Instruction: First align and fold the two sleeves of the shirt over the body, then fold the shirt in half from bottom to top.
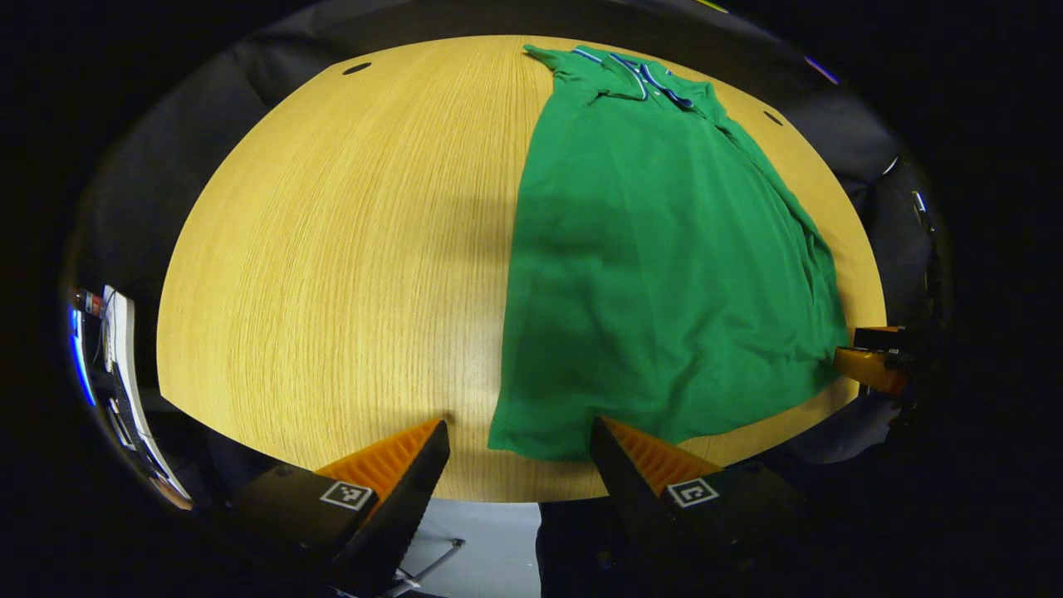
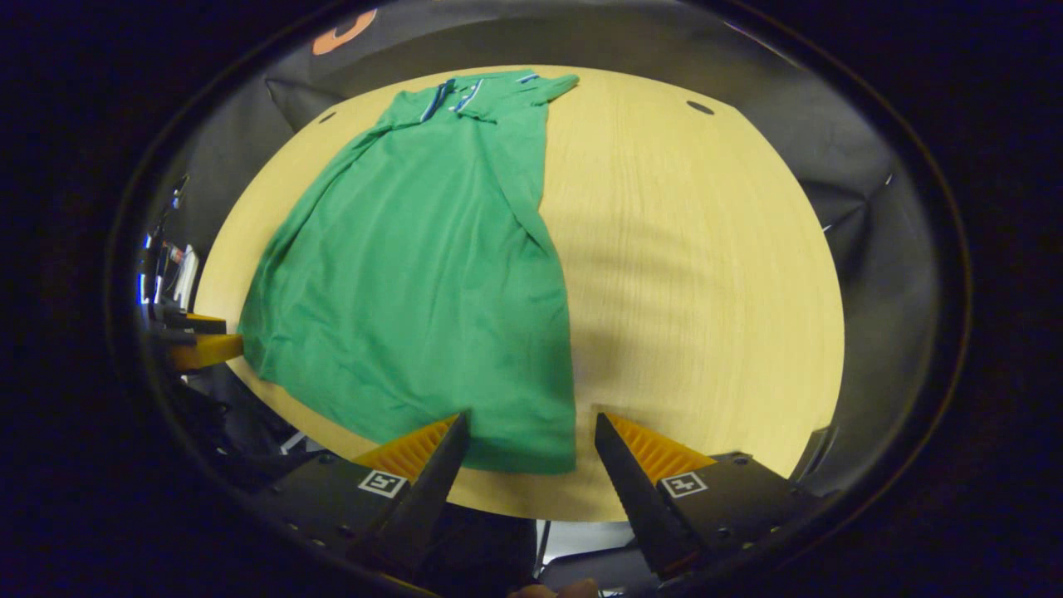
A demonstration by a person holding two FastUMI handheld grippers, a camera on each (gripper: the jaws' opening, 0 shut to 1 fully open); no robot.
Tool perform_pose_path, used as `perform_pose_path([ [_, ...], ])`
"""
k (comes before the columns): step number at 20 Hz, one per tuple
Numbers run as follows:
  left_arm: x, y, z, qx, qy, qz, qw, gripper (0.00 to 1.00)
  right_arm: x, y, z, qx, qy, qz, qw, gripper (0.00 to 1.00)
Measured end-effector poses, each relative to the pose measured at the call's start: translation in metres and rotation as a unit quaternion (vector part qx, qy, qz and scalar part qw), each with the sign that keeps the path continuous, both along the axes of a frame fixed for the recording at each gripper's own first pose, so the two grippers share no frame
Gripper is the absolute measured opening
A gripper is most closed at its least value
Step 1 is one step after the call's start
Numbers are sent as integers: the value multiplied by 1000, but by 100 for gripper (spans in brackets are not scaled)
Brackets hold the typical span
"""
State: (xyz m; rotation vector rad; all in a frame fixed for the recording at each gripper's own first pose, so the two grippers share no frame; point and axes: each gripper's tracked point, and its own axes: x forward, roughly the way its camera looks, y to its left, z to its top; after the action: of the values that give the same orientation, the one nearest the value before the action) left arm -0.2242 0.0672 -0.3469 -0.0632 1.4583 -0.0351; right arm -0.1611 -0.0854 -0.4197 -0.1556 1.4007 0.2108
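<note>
In the left gripper view the left gripper (image 1: 521,432) stands wide apart, holding nothing, ribbed wedge fingers (image 1: 390,461) over the near table edge at six o'clock, one at each side of the hem corner; each finger block bears a square black-and-white marker, no legible writing; the right gripper (image 2: 531,428) likewise gapes wide and empty over the other hem corner; the shirt (image 1: 656,266), a green knit polo, lies flat, sleeves folded in, narrowing toward twelve o'clock; its collar (image 2: 465,91) is blue-and-white trimmed; the table (image 1: 332,249) is pale wood, finely grained.
</note>
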Motion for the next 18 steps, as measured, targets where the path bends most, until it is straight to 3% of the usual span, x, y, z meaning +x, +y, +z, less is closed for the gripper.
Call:
perform_pose_path([
  [5,7,5,6,16,16,-4,1000,100,0,-1,-5,-10,6,-5,1000,96],
  [9,12,4,11,0,22,0,1000,100,0,0,-7,-17,19,-5,1000,94],
  [10,14,5,14,0,32,2,999,100,-1,0,-7,-18,24,-8,1000,91],
  [11,15,7,16,-2,36,4,999,100,-2,0,-6,-18,27,-11,999,79],
  [13,15,7,13,-8,41,15,999,80,-3,3,-6,-14,35,-12,999,53],
  [15,15,-6,11,-32,47,25,998,46,-4,12,-5,1,43,-9,999,26],
  [16,14,-10,11,-37,52,25,998,21,-4,11,-6,-1,44,-6,999,11],
  [18,11,-16,12,-50,64,10,997,9,-6,14,-2,4,50,0,999,0],
])
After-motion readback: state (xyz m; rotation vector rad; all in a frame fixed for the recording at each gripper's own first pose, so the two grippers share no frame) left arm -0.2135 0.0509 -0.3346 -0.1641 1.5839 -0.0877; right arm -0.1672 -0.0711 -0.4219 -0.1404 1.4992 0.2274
